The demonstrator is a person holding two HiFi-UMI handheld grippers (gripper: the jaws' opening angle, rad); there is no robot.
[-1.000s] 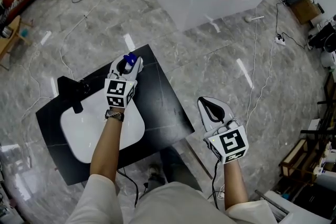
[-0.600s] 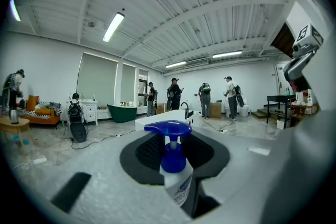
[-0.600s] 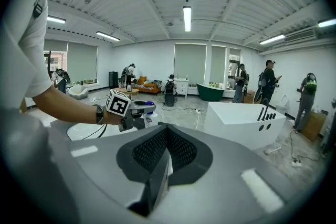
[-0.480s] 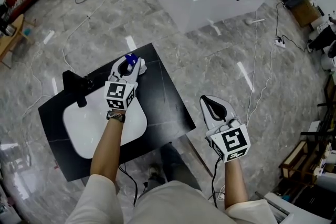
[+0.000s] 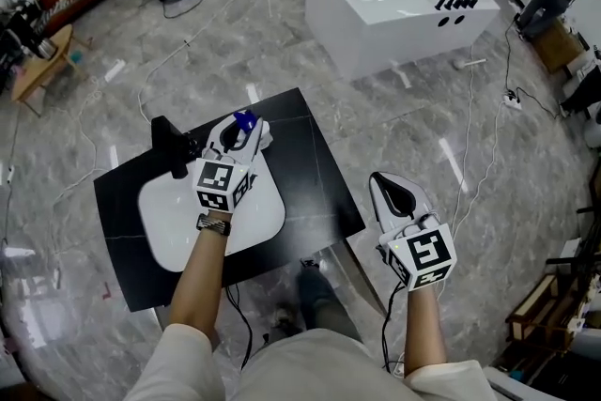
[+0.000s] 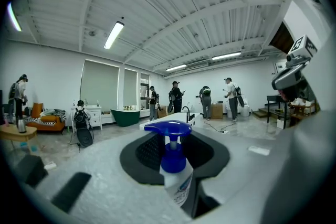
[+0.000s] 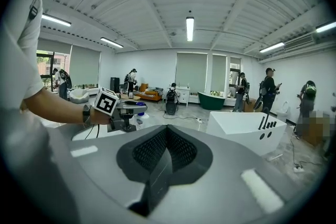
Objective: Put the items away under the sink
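the left gripper (image 5: 232, 138), at centre left of the head view, is closed on a pump bottle (image 6: 173, 178) with a blue head, held over the far rim of the white sink (image 5: 160, 221) set in a black counter (image 5: 315, 178). the right gripper (image 5: 395, 198), at lower right, is pressed shut on nothing. the space under the sink is hidden; the stowing is judged barely begun.
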